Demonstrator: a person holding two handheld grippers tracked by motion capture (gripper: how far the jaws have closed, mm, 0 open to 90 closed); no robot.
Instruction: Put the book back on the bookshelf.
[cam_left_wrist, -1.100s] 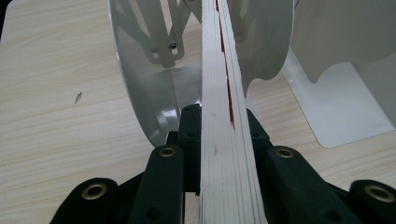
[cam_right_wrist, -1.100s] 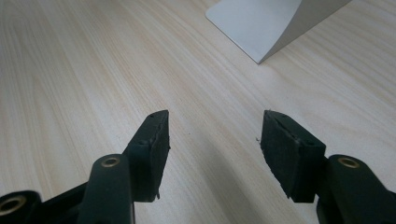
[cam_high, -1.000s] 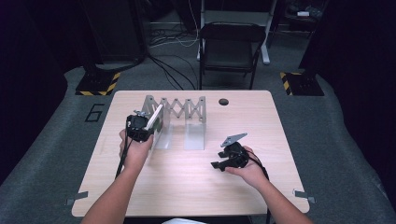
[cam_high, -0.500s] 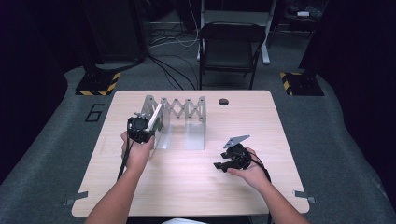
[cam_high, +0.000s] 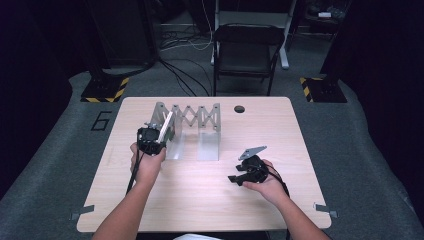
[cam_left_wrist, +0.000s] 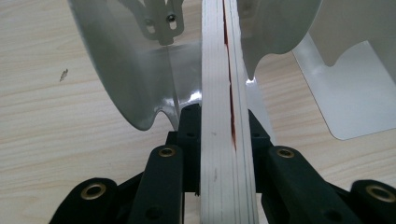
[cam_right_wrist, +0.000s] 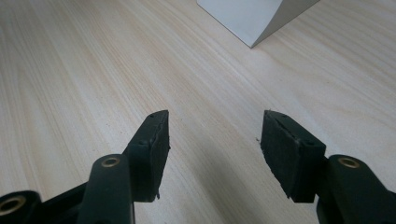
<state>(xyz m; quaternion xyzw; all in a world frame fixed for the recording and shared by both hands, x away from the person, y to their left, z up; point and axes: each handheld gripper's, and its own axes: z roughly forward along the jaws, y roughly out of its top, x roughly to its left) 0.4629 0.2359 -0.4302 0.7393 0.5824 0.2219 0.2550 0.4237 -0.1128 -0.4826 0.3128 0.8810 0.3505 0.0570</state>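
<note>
My left gripper (cam_high: 156, 133) is shut on a thin white book (cam_high: 165, 126) with a red line along its edge. It holds the book tilted at the left end of a metal accordion rack (cam_high: 197, 117). In the left gripper view the book (cam_left_wrist: 223, 84) runs up between my black jaws, edge on, and its top lies between two shiny rack dividers (cam_left_wrist: 126, 65). My right gripper (cam_high: 235, 178) rests low on the table, in front of the rack and to its right. Its jaws (cam_right_wrist: 215, 140) stand open with only bare wood between them.
The light wooden table (cam_high: 210, 205) has a round cable hole (cam_high: 239, 108) behind the rack. A corner of the rack's flat base plate (cam_right_wrist: 252, 18) lies ahead of the right gripper. A black chair (cam_high: 245, 50) stands beyond the table's far edge.
</note>
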